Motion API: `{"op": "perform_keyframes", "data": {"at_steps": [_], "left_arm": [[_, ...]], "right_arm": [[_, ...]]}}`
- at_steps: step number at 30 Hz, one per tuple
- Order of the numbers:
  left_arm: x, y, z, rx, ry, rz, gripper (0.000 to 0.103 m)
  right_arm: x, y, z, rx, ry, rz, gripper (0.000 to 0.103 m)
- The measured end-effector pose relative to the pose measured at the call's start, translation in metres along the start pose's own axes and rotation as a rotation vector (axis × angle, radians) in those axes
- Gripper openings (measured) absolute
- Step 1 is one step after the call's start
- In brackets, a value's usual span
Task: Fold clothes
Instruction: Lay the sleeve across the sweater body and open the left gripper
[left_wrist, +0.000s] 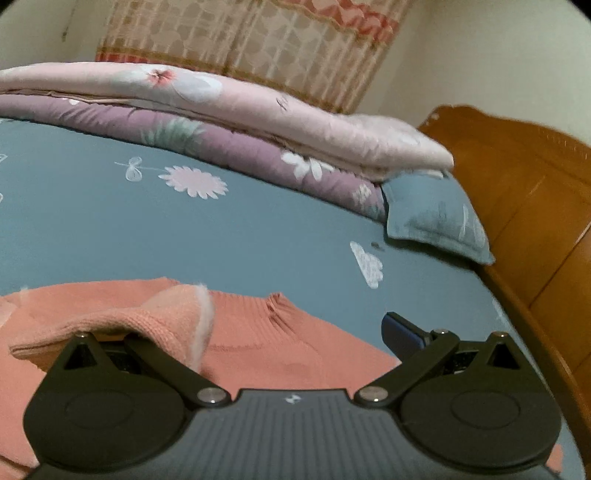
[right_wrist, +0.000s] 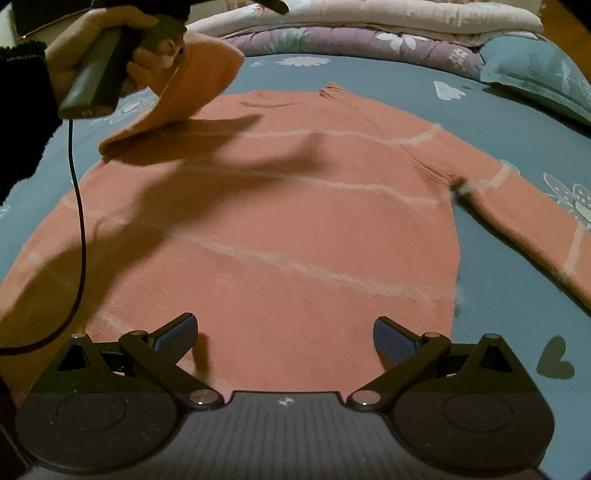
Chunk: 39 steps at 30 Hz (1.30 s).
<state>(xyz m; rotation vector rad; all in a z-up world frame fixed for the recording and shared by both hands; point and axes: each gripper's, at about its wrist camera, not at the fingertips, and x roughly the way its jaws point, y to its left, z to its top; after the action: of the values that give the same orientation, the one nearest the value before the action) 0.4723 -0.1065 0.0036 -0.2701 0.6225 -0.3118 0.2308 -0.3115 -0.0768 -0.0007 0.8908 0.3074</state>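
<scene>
One sweater (right_wrist: 266, 229) sleeve (left_wrist: 162, 317) drapes left claw (left_wrist: 280, 332).

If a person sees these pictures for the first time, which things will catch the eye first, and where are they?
First comes the salmon-pink sweater, spread flat on the blue flowered bedsheet, filling the middle of the right wrist view. Next, at upper left, the left gripper lifts one sleeve over the sweater's body; its jaws stand apart, with fabric draped over one. Behind, folded pink and purple quilts lie stacked beside a wooden headboard.
</scene>
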Motion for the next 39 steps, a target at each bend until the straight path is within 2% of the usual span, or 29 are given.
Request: {"op": "perform_keyframes", "data": {"at_steps": [11, 17, 20, 24, 27, 31, 34, 39], "left_arm": [[0.025, -0.033, -0.01, 0.142, 0.051, 0.012, 0.102], [0.053, -0.042, -0.045, 0.255, 0.187, 0.038, 0.102], [0.06, -0.046, -0.062, 0.305, 0.226, 0.039, 0.102], [0.059, -0.05, -0.08, 0.397, 0.272, 0.028, 0.102], [0.055, -0.049, -0.087, 0.429, 0.313, -0.006, 0.102], [0.038, -0.037, -0.085, 0.363, 0.312, -0.047, 0.102], [0.021, -0.027, -0.083, 0.313, 0.274, -0.08, 0.102], [0.016, -0.026, -0.073, 0.306, 0.19, -0.018, 0.102]], "right_arm": [[-0.001, -0.001, -0.003, 0.02, -0.007, -0.008, 0.103], [-0.003, -0.002, -0.006, 0.03, -0.014, -0.007, 0.103], [-0.003, -0.003, -0.007, 0.031, -0.017, -0.005, 0.103], [-0.005, -0.005, -0.008, 0.036, -0.025, -0.003, 0.103], [-0.004, -0.008, -0.008, 0.047, -0.031, 0.004, 0.103], [-0.003, -0.009, -0.008, 0.049, -0.032, 0.003, 0.103], [-0.004, -0.009, -0.009, 0.05, -0.04, 0.004, 0.103], [-0.002, -0.009, -0.012, 0.047, -0.049, 0.003, 0.103]]}}
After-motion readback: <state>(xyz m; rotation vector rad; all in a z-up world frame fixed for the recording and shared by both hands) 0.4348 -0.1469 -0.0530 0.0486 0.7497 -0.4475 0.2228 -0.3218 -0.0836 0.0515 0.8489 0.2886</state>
